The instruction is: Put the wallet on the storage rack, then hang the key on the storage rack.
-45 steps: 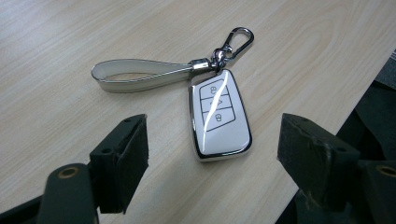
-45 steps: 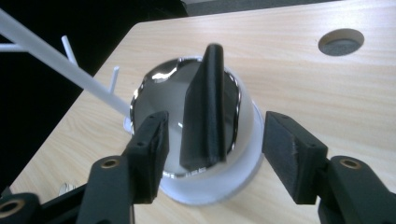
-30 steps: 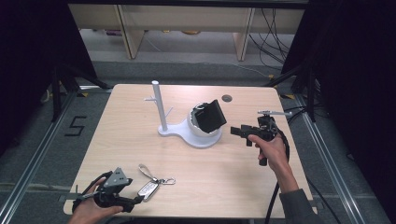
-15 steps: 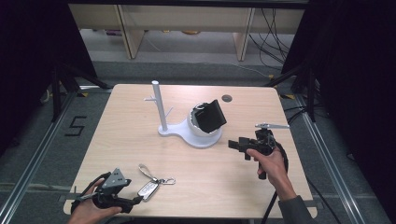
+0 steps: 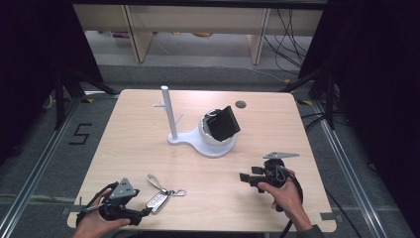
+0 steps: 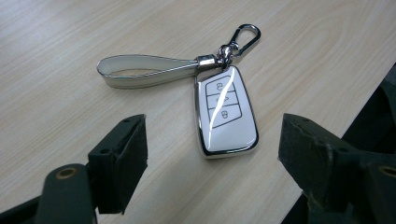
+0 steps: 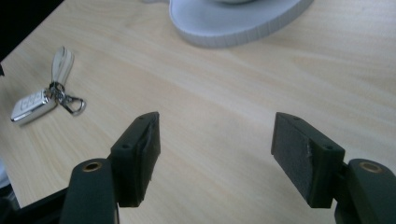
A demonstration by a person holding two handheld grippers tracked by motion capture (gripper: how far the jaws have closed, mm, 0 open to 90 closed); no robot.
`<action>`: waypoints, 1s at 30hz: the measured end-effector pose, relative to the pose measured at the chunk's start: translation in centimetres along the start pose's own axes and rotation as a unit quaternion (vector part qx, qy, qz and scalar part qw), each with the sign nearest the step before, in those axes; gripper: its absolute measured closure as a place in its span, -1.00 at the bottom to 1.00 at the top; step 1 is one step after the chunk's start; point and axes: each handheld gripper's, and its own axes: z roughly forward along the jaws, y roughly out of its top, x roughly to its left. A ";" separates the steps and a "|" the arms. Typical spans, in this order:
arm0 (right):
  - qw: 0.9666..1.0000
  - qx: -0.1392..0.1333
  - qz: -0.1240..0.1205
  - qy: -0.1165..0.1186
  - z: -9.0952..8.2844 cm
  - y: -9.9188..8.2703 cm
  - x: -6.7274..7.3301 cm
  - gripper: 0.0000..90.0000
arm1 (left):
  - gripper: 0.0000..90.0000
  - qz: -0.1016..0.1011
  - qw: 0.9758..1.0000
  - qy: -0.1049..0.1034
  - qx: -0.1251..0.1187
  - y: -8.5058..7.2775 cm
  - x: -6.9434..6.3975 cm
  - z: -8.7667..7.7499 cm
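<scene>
Your left hand-held gripper (image 5: 143,214) sits at the near left corner of the surface (image 5: 148,144), its jaws spread wide and gripping nothing. The white car key (image 6: 226,112) lies flat on the wood just ahead of them, between the two jaws' lines but touching neither, with its pale strap loop (image 6: 144,71) stretched out to one side and a metal clip (image 6: 245,36) at the ring. Your right hand-held gripper (image 5: 242,177) is low over the near right part, jaws wide and just been opening, nothing between them. It points toward the key. The white stand (image 5: 210,144) rests mid-surface.
</scene>
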 end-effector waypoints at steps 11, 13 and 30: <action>1.000 0.015 -0.009 0.002 0.0 -1.8 0.5 -0.26 | -0.48 0.003 1.000 -0.002 0.006 -0.1 0.1 0.1; 1.000 0.016 -0.006 -0.001 -0.1 -2.0 0.7 -0.27 | -0.48 0.008 1.000 -0.004 0.011 -0.1 0.1 0.1; 0.999 0.036 -0.028 -0.004 -0.4 -4.3 2.2 -0.47 | -0.48 0.007 1.000 0.001 0.012 -0.2 0.1 0.2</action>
